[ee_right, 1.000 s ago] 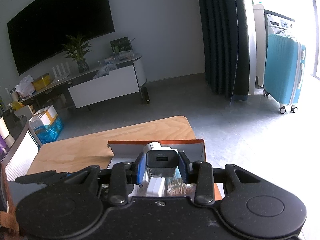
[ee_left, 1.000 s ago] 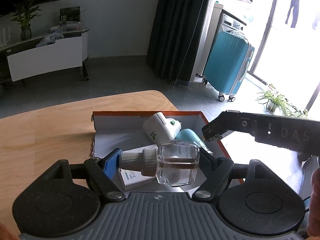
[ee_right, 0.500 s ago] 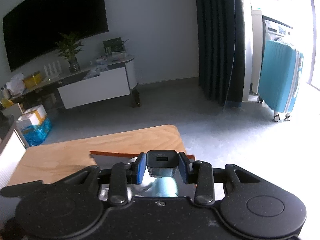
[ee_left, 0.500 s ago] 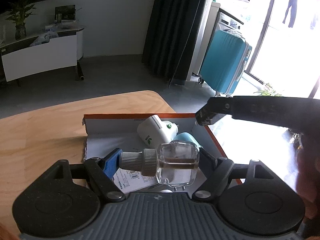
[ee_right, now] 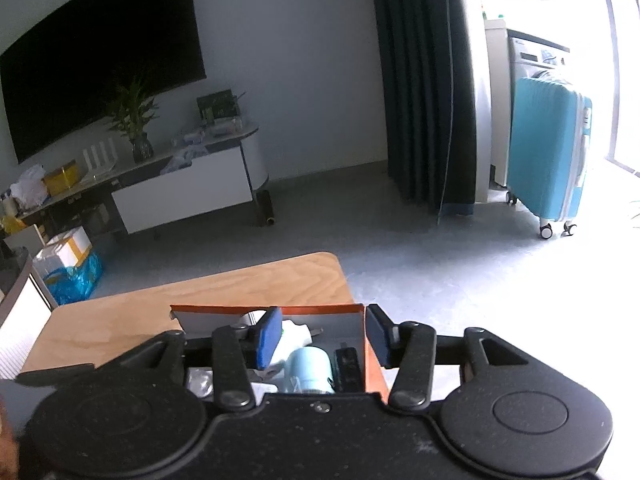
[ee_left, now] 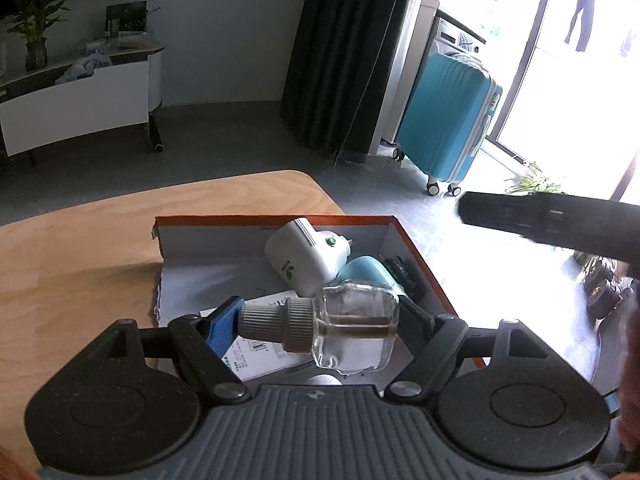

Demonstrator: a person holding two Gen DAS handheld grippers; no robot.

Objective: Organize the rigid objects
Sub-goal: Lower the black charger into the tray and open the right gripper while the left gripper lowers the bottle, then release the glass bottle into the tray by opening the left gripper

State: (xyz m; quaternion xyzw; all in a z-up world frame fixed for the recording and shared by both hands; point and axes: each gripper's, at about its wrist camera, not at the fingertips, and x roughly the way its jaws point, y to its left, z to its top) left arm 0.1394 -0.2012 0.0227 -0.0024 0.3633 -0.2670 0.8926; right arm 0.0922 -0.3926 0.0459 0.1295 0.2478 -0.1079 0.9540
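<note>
1. A clear glass bottle [ee_left: 356,330] with a grey ribbed cap is held sideways in the left gripper [ee_left: 316,328], clamped between its two fingers above the near end of the orange box [ee_left: 416,248].
2. The bottle is judged to be the next thing for the box; it is not yet set down.
3. The dark charger [ee_right: 347,366], which was clamped in the right gripper half a second ago, is now seen lying in the box along its right wall, just beside a pale blue rounded object [ee_right: 310,368].
4. The right gripper [ee_right: 322,336] is now spread wide with nothing between its blue pads [ee_right: 269,336], so that placement is judged complete.
5. A white plug-in device [ee_left: 306,258] with a green mark and a printed white packet [ee_left: 256,350] are also seen in the box.
6. The box rests on the wooden surface [ee_left: 80,256] near its far right corner.
7. In the left view the right gripper is seen blurred, off to the right of the box.
</note>
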